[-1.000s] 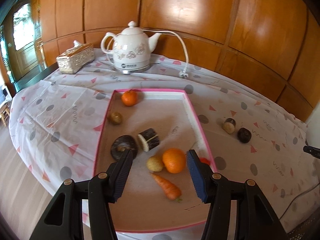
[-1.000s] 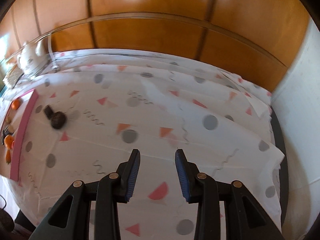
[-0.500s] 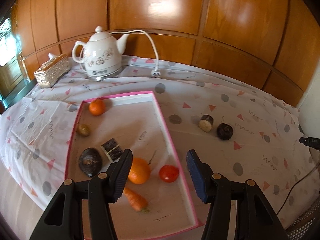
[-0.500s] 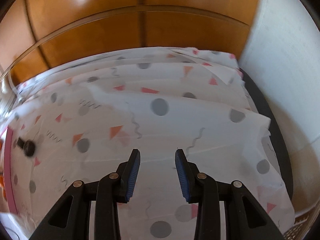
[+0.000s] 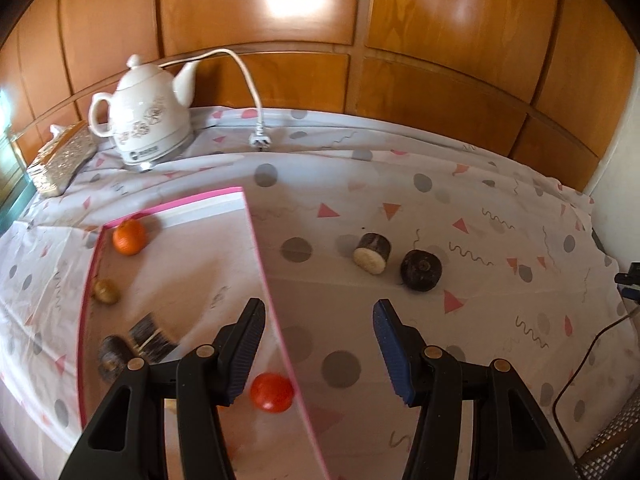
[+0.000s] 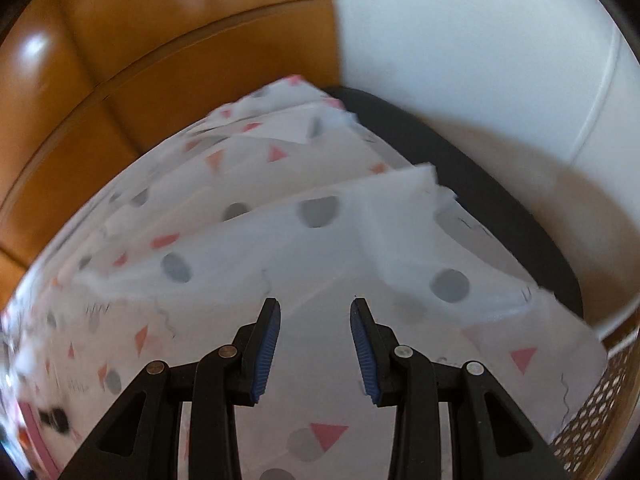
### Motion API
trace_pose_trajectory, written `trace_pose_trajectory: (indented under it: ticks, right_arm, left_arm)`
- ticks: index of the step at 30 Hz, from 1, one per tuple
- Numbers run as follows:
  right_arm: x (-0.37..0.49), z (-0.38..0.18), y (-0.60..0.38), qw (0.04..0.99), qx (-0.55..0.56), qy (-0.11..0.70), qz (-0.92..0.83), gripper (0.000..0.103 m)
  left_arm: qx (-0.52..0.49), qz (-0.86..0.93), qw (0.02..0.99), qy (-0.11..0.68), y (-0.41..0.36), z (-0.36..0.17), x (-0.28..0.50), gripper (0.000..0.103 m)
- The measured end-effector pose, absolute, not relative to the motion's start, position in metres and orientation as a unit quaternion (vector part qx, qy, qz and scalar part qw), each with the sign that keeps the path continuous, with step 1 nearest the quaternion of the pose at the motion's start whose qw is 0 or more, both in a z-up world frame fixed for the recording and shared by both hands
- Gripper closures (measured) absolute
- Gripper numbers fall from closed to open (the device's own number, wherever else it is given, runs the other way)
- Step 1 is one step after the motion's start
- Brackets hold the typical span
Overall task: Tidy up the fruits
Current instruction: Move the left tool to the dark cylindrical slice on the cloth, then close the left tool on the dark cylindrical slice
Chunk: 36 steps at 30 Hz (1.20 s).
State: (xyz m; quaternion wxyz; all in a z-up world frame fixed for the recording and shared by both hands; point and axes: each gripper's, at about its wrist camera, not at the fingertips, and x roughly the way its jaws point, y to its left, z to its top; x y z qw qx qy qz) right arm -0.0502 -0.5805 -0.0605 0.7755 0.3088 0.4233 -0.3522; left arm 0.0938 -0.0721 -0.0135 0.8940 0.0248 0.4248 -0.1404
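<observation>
In the left wrist view a pink-rimmed tray (image 5: 256, 240) lies on the patterned tablecloth. It holds an orange (image 5: 128, 237), a small brown fruit (image 5: 105, 291), a red tomato (image 5: 272, 392) and dark cut pieces (image 5: 154, 338). On the cloth to the right of the tray lie a cut dark-skinned piece (image 5: 373, 253) and a dark round piece (image 5: 421, 270). My left gripper (image 5: 318, 350) is open and empty, above the tray's right rim. My right gripper (image 6: 314, 346) is open and empty over bare cloth near the table's right end.
A white teapot-shaped kettle (image 5: 146, 126) with its cord and plug (image 5: 259, 141) stands at the back left, beside a gold tissue box (image 5: 60, 160). Wood panelling is behind. A white wall (image 6: 480, 60) and a perforated basket (image 6: 592, 400) are at the right.
My left gripper has swung right, from over the tray's middle to its right rim. My right gripper has turned right, away from the tray toward the table's end and the white wall.
</observation>
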Motion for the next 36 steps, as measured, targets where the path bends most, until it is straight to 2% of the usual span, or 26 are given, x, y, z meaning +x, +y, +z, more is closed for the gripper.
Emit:
trace_pose_trajectory:
  ticks: [4, 22, 25, 27, 36]
  right_arm:
    - [-0.056, -0.066, -0.589, 0.762, 0.338, 0.423, -0.356, 0.066]
    - [-0.054, -0.066, -0.593, 0.764, 0.344, 0.422, -0.345, 0.066]
    - [-0.056, -0.066, -0.594, 0.764, 0.347, 0.419, -0.347, 0.066]
    - [-0.056, -0.066, -0.595, 0.764, 0.346, 0.42, -0.348, 0.066]
    - [-0.056, -0.065, -0.596, 0.765, 0.342, 0.42, -0.349, 0.066]
  left_arm:
    - [0.026, -0.149, 0.888, 0.435, -0.087, -0.02, 0.111, 0.046]
    - [0.006, -0.163, 0.849, 0.502, -0.136, -0.069, 0.196, 0.046]
    - [0.014, -0.165, 0.843, 0.511, -0.142, -0.08, 0.204, 0.051]
    - [0.026, -0.171, 0.848, 0.501, -0.145, -0.08, 0.201, 0.066]
    - [0.014, -0.181, 0.867, 0.464, -0.133, -0.048, 0.168, 0.067]
